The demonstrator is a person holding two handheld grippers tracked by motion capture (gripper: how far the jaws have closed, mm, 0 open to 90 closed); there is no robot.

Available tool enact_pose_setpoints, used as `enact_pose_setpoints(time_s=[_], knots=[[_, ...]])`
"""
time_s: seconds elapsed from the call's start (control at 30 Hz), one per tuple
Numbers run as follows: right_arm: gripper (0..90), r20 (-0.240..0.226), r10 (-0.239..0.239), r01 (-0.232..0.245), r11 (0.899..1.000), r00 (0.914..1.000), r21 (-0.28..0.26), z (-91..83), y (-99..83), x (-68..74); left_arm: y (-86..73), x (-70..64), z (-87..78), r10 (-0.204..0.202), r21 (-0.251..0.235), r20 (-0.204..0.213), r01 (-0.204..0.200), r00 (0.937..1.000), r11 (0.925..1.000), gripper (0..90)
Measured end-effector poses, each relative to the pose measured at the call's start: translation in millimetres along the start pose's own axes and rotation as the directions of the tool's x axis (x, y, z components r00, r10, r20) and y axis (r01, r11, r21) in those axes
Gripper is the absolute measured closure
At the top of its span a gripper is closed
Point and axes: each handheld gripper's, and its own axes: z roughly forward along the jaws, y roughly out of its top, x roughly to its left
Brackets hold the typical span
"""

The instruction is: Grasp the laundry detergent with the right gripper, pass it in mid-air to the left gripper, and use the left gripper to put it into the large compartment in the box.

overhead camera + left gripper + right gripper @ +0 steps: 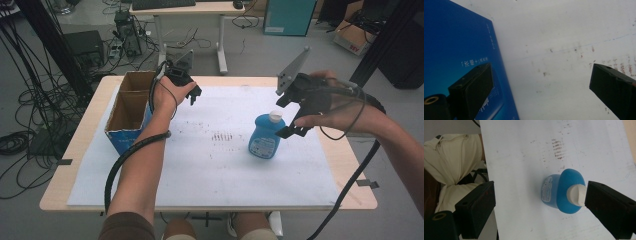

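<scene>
Standing right of the bench's middle, the bottle (266, 136) looks light, smooth, slippery plastic, best pinched below its white cap (576, 194); both grippers' jaws gape empty, right gripper (291, 118) nearest.

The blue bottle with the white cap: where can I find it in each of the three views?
High view: blue bottle stands right of centre on the white sheet, under the right gripper.
Left gripper view: not in it.
Right gripper view: lower centre-right, its cap beside one jaw.
Shared landmark: the sheet's brown smudges.
</scene>
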Motion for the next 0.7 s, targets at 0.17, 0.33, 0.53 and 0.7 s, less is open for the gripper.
enact_pose_setpoints(time_s=[0.17, 0.33, 0.53, 0.7], knots=[[9.7, -0.002, -0.002, 0.002, 1.000, 1.0000, 0.003, 1.9, -0.2, 0.6, -1.3, 1.8, -2.2, -0.003, -0.004, 0.001, 0.003, 1.0000, 1.0000, 5.6], [9.7, 0.000, 0.003, -0.003, 1.000, 1.0000, 0.002, 2.6, -1.2, 1.1, -1.9, 2.4, -3.2, -0.008, -0.013, 0.000, 0.008, 1.0000, 0.9999, 5.6], [9.7, 0.004, 0.010, -0.010, 1.000, 0.9999, 0.000, 2.1, -4.6, 1.3, -2.2, 1.9, -4.2, -0.003, -0.009, 0.000, 0.003, 1.0000, 1.0000, 5.6], [9.7, 0.018, 0.015, -0.015, 1.000, 0.9997, -0.006, -1.5, -8.7, 2.5, -2.6, 0.8, -5.7, -0.004, -0.015, 0.001, 0.004, 1.0000, 0.9999, 5.6]])
